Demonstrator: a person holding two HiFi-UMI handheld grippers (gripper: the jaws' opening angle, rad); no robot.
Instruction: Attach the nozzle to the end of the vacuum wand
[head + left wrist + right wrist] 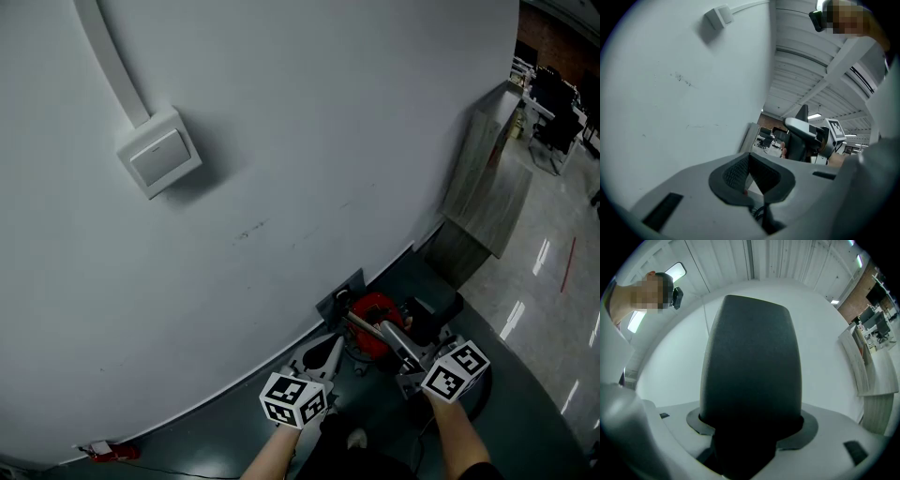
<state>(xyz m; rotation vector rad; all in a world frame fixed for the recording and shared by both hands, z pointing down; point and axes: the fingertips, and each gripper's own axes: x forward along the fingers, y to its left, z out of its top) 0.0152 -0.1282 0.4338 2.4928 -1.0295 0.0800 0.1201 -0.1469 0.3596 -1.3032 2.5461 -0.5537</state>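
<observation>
Smooth wall (281,141) — left hand-held gripper (751,178) closed, right hand-held gripper (751,430) clamping rounded matte nozzle (750,357).

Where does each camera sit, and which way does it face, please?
Head view: on the person's head, looking steeply down the white wall to the red vacuum; forearms, left gripper and right gripper show.
Left gripper view: on the left gripper, looking past its shut fingers along the wall; the right gripper shows.
Right gripper view: on the right gripper, facing the wall; a dark part between its fingers fills the middle.
Shared: both gripper views catch the head camera.
</observation>
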